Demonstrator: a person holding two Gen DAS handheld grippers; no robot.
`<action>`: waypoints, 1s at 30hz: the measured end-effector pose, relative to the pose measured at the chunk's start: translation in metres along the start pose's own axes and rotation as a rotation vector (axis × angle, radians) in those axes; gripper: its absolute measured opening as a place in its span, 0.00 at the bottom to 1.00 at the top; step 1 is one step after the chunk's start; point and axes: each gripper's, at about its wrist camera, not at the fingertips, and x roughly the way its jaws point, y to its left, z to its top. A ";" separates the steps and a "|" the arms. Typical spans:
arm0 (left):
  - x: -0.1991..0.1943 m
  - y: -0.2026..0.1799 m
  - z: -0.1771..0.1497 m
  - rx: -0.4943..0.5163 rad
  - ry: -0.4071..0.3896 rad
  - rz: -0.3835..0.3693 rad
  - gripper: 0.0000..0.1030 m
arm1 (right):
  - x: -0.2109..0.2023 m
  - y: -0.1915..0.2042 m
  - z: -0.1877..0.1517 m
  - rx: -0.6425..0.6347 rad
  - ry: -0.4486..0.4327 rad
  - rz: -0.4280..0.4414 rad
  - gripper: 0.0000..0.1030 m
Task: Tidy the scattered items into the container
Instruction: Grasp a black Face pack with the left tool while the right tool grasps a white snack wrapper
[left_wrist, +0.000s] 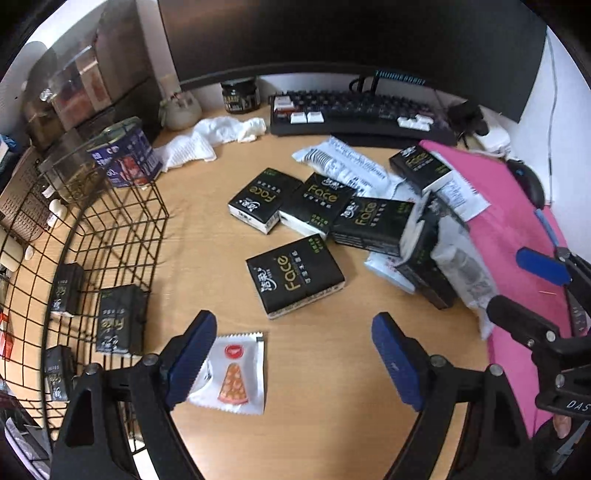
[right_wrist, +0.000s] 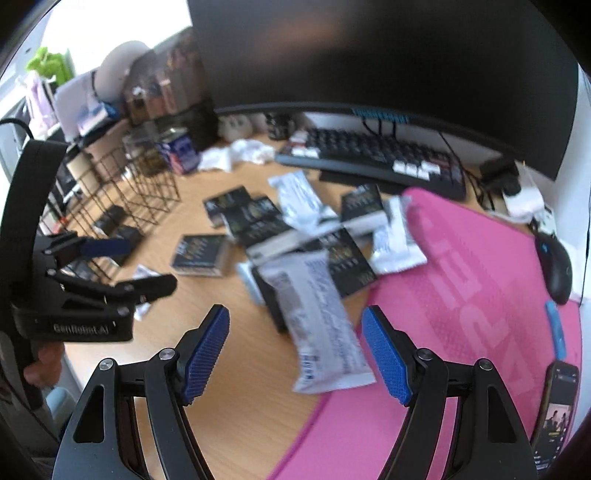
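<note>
- Blue-padded jaws of the left gripper (left_wrist: 293, 360) stand wide apart and hold nothing (left wrist view). A white sachet (left_wrist: 231, 373) printed with an orange wedge lies flat on the wooden counter (left_wrist: 207, 258), partly under the left pad, so it sits at the left of the gap, not in its middle.
- Beyond the gap, slightly far and centred, lies the nearest black tissue pack (left_wrist: 295, 275), flat, its long axis running from near left to far right. It is well apart from the pads.
- More black packs and white pouches crowd the far right, some overlapping and leaning on the pink mat (left_wrist: 517, 240).
- To the left the wire basket (left_wrist: 110, 229) already holds several black packs. Its rim is close beside the left pad, so room on that side is tight; the counter between the jaws and the pack lies open.
- Judgement: the left gripper is the nearer one to the sachet, the single pack and the basket.
- Blue-padded jaws of the right gripper (right_wrist: 295, 354) are likewise well open and empty (right wrist view, blurred). A white printed pouch (right_wrist: 325, 328) lies between and just beyond the pads, long axis running from far left to near right, its near end over the mat's edge.
- The left gripper appears at the left edge, in front of the basket; the heap spreads behind the pouch.
- Judgement: the right gripper is better placed for the pouch; the black pack under the pouch's far end could be dragged along.
</note>
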 end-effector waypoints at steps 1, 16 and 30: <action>0.006 0.000 0.002 -0.001 0.010 0.000 0.84 | 0.004 -0.002 -0.001 0.004 0.007 0.005 0.72; 0.053 0.013 0.034 -0.005 0.064 0.007 0.84 | 0.044 -0.011 0.002 -0.007 0.066 0.076 0.72; 0.057 0.005 0.023 0.054 0.091 -0.036 0.56 | 0.047 -0.010 0.000 0.006 0.074 0.108 0.67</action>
